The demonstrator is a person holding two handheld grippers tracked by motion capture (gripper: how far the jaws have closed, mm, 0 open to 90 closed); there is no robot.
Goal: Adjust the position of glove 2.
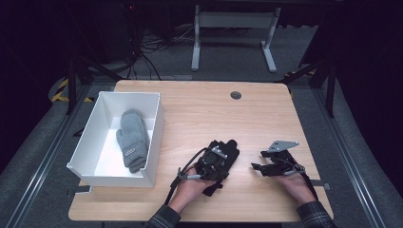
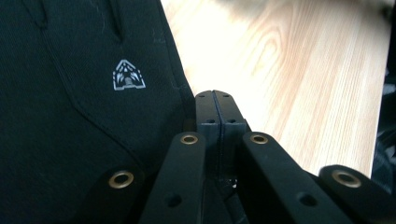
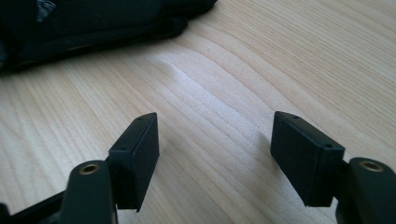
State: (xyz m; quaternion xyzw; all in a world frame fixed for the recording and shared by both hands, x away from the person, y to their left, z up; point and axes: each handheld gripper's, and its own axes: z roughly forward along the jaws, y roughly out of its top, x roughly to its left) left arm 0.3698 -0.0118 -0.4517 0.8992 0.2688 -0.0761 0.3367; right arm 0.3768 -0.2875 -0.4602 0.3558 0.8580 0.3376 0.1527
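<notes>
A black glove (image 1: 231, 148) lies flat on the wooden table (image 1: 204, 114), near the front middle. My left gripper (image 1: 219, 159) rests over the glove with its jaws shut. In the left gripper view the closed pads (image 2: 217, 109) sit right at the edge of the black glove (image 2: 70, 116), which bears a small white logo; no fabric shows between them. My right gripper (image 1: 257, 166) stands open just right of the glove, low over bare wood. Its own view has the spread gripper (image 3: 215, 140) with nothing between the fingers and the glove (image 3: 93, 18) at the top left.
A white open box (image 1: 159, 124) stands at the table's left with a grey knitted mitten (image 1: 132, 137) lying inside. A round cable grommet (image 1: 235, 95) sits near the far edge. Beyond the table are a desk frame and cables on the floor.
</notes>
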